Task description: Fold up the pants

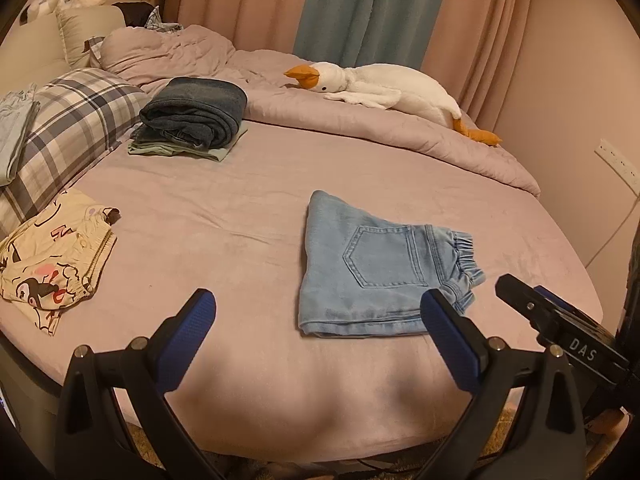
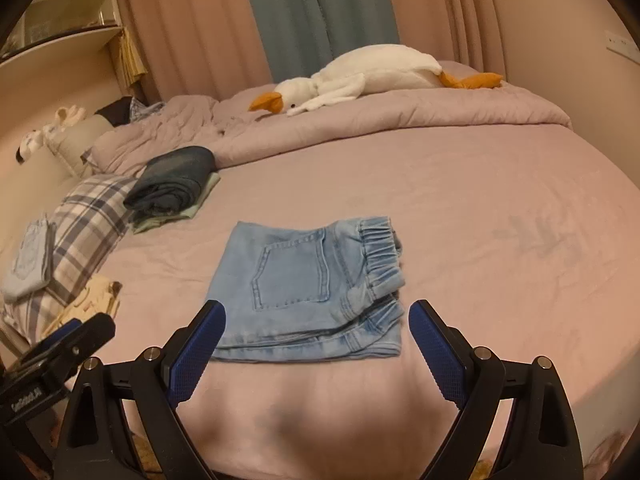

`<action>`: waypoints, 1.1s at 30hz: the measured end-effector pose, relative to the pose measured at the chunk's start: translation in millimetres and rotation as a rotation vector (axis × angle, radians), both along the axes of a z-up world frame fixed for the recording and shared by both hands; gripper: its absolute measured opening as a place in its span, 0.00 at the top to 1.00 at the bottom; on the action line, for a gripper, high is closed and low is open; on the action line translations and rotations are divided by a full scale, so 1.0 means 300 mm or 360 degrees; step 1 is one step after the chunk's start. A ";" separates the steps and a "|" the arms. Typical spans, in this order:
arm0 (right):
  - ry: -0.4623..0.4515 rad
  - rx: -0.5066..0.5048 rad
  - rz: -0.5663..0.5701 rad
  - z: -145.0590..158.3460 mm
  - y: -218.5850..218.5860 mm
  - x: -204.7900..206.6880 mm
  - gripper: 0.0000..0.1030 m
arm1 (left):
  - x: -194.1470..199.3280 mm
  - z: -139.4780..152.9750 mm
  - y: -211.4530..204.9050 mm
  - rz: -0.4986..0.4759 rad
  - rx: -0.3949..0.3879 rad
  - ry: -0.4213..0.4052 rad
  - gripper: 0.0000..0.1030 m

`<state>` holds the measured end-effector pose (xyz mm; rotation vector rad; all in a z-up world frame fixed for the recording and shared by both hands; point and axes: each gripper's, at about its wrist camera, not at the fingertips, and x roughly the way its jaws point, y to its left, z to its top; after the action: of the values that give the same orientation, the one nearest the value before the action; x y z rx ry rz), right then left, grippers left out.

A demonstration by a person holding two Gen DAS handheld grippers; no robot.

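Left wrist view: the left gripper (image 1: 318,316) hangs spread wide, holding nothing; the folded light-blue pants (image 1: 376,268) lie flat on the pink bed (image 1: 224,208), just ahead and right. Right wrist view: the right gripper (image 2: 318,328) gapes too, released; pants (image 2: 308,284) sit directly ahead, waistband right.

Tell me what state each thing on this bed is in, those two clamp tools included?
Light blue jeans: folded into a compact rectangle, flat on the sheet, held by nothing.
Left hand-held gripper: open, empty.
Right hand-held gripper: open, empty.
Dark jeans: folded, stacked on a green garment.
Cartoon-print pants: loosely bunched, unfolded.
Plush goose: lying flat on the duvet.
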<state>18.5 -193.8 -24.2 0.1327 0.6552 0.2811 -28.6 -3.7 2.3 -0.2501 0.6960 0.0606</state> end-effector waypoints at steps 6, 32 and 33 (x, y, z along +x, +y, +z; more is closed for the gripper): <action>0.0001 -0.0013 -0.0002 -0.005 0.010 -0.012 0.10 | -0.016 0.008 -0.007 -0.0011 0.0004 -0.0008 0.01; 0.0017 -0.0057 -0.0051 -0.014 0.014 -0.009 0.10 | -0.021 -0.004 -0.019 -0.0037 0.0011 0.0041 0.01; 0.0017 -0.0057 -0.0051 -0.014 0.014 -0.009 0.10 | -0.020 -0.005 -0.019 -0.0036 0.0008 0.0044 0.01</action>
<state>15.9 -189.6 -28.5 0.1106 0.6679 0.2378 -34.7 -9.3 0.9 -0.2367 0.7261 0.0446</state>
